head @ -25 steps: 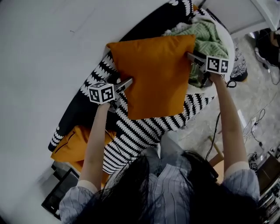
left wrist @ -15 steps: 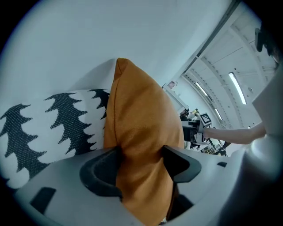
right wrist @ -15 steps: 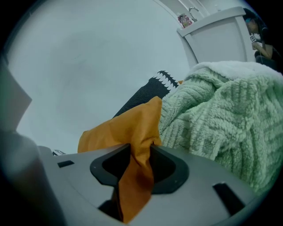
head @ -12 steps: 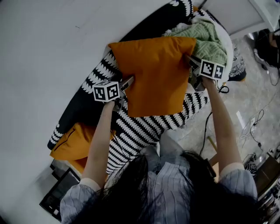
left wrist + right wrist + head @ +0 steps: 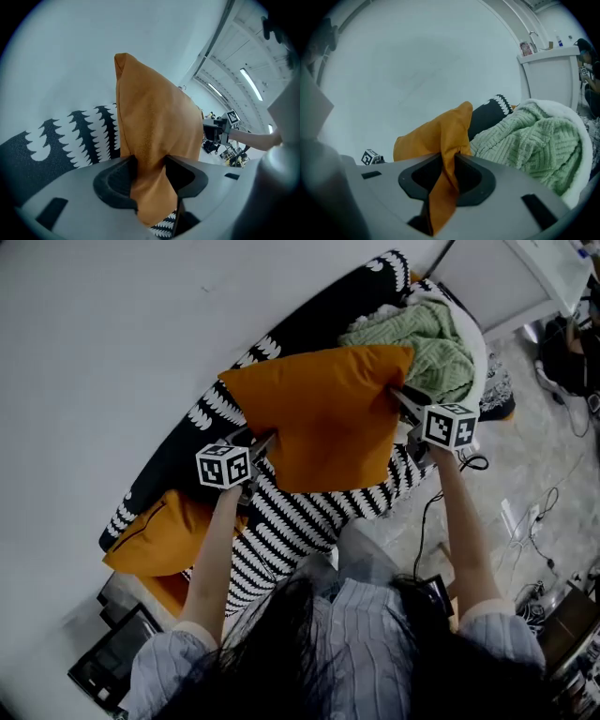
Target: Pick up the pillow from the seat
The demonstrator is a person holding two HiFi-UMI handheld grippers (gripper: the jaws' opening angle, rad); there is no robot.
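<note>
An orange square pillow (image 5: pixel 328 413) hangs lifted above the black-and-white patterned seat (image 5: pixel 300 517), stretched between both grippers. My left gripper (image 5: pixel 264 442) is shut on its left edge; in the left gripper view the orange cloth (image 5: pixel 152 154) is pinched between the jaws, which have just been closing. My right gripper (image 5: pixel 398 397) is shut on the pillow's right corner, its jaws also having just closed in; the fabric (image 5: pixel 447 164) is squeezed thin between them in the right gripper view.
A second orange pillow (image 5: pixel 155 535) lies at the seat's left end. A green knitted blanket (image 5: pixel 431 343) is heaped at the right end, over a white cover. A white cabinet (image 5: pixel 511 277) stands beyond it. Cables and gear lie on the floor (image 5: pixel 534 512) to the right.
Both grippers closed onto the pillow's edges and raised it off the seat. The pillow now tilts and sags between them, where before it lay flat.
</note>
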